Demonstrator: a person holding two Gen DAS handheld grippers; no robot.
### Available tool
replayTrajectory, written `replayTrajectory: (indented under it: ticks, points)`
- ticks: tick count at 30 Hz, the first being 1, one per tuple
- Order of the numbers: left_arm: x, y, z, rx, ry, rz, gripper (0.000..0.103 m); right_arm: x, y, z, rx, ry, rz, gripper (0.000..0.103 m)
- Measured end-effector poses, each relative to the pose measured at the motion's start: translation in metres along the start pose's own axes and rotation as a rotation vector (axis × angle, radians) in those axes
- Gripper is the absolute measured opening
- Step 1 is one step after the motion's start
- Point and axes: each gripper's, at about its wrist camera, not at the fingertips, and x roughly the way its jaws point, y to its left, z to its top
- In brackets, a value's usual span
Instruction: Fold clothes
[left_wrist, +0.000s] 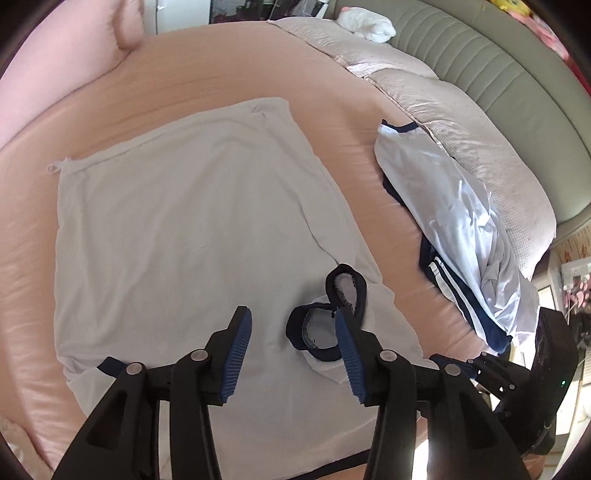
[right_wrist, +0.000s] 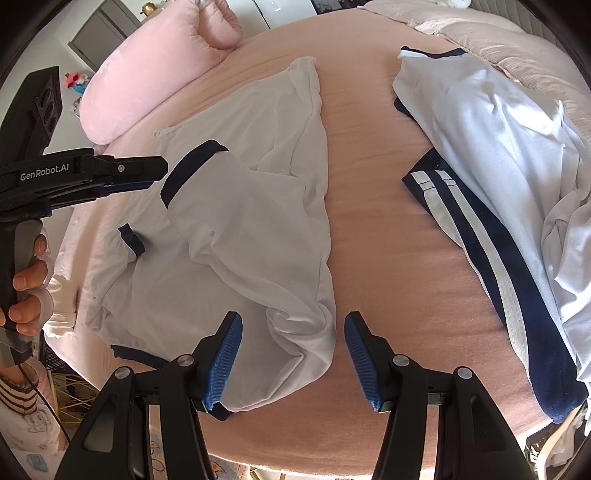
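Right wrist view showed the shirt (right_wrist: 236, 236) lying part-folded on the bed (right_wrist: 369, 229), left of the pile (right_wrist: 498, 177). Right gripper (right_wrist: 293, 354) and left gripper (left_wrist: 293, 350) both hung released above it. Its loose sleeve could slip unfolded if a jaw snagged it.

- A big bed with a peach-pink sheet (left_wrist: 332, 92) fills the room.
- A soft pink pillow (right_wrist: 147, 70) lies at one side.
- A beige blanket (left_wrist: 480, 147) lies along a padded grey-green headboard (left_wrist: 517, 92).
- A grey cupboard (right_wrist: 103, 29) stands behind the pillow.
- Bright daylight falls on the bed.
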Motion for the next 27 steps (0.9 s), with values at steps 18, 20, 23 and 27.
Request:
replayTrajectory:
  ticks: [18, 20, 23, 27]
  points:
    - [0.018, -0.024, -0.013, -0.033, 0.072, -0.157, 0.069, 0.006, -0.005, -0.016, 0.057, -0.097, 0.001, 0.058]
    - [0.026, -0.023, -0.017, -0.073, 0.093, -0.158, 0.069, 0.005, -0.005, -0.018, 0.069, -0.120, -0.006, 0.058]
    - [0.037, -0.015, -0.021, -0.145, 0.121, -0.160, 0.069, 0.004, -0.005, -0.021, 0.075, -0.147, -0.015, 0.058]
    - [0.045, -0.004, -0.027, -0.214, 0.141, -0.157, 0.069, 0.005, -0.002, -0.025, 0.062, -0.182, -0.039, 0.058]
